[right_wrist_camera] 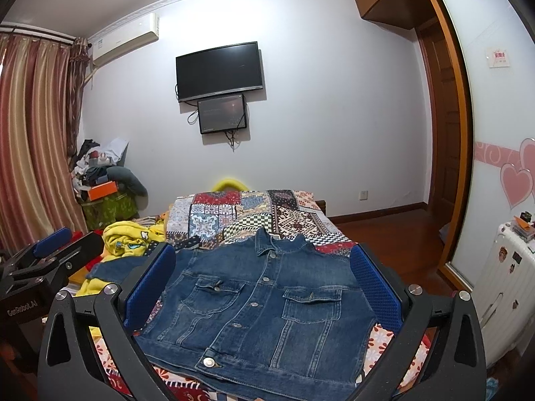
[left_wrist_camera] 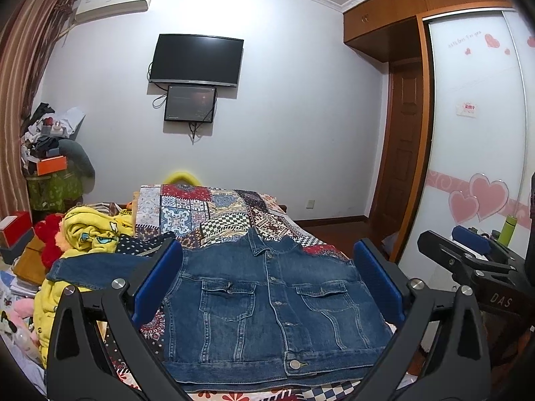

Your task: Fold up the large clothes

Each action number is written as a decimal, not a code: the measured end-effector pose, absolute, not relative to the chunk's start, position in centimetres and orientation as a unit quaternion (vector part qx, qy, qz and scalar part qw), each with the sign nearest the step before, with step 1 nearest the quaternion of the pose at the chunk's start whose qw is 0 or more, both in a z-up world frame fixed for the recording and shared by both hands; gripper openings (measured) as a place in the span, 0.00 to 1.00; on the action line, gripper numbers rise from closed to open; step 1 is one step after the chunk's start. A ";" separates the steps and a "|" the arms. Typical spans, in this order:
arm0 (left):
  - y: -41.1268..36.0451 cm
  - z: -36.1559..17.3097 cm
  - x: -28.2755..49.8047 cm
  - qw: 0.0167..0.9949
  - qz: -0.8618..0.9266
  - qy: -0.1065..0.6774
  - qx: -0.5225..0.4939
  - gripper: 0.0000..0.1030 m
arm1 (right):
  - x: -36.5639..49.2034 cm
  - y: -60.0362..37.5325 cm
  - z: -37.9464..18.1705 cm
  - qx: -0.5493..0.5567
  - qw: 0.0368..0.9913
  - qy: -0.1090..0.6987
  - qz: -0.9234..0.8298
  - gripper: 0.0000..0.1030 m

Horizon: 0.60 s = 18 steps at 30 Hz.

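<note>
A blue denim jacket [left_wrist_camera: 267, 307] lies front up and buttoned on the patchwork bedspread [left_wrist_camera: 214, 214], collar toward the far wall. One sleeve [left_wrist_camera: 97, 269] stretches out to the left; the right side looks tucked under. It also shows in the right wrist view [right_wrist_camera: 264, 304]. My left gripper [left_wrist_camera: 267, 280] is open and empty, held above the jacket's near hem. My right gripper [right_wrist_camera: 262, 284] is open and empty, likewise above the jacket. Each gripper shows in the other's view: the right one [left_wrist_camera: 468, 250] at the right, the left one [right_wrist_camera: 57, 250] at the left.
A yellow cartoon-print garment [left_wrist_camera: 93, 230] and red plush lie left of the jacket. Cluttered boxes and clothes [left_wrist_camera: 50, 153] stand in the far left corner by the curtain. A wardrobe with heart stickers [left_wrist_camera: 474, 133] and a white suitcase [right_wrist_camera: 501, 294] stand right.
</note>
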<state>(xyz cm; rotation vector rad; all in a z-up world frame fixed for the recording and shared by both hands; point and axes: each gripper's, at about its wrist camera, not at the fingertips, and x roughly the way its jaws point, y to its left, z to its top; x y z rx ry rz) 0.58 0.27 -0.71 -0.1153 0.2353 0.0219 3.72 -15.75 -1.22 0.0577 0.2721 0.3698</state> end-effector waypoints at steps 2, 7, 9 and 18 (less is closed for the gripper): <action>0.2 -0.7 0.5 0.992 0.010 0.117 -0.056 1.00 | 3.7 -15.7 -1.2 0.029 0.974 0.134 0.183 1.00; 0.0 -0.7 0.5 0.992 0.011 0.116 -0.053 1.00 | 3.7 -15.6 -1.2 0.028 0.973 0.135 0.183 1.00; 0.0 -0.7 0.5 0.992 0.011 0.115 -0.053 1.00 | 3.7 -15.6 -1.2 0.029 0.973 0.135 0.184 1.00; 0.1 -0.8 0.5 0.992 0.009 0.117 -0.055 1.00 | 3.7 -15.6 -1.2 0.028 0.973 0.135 0.184 1.00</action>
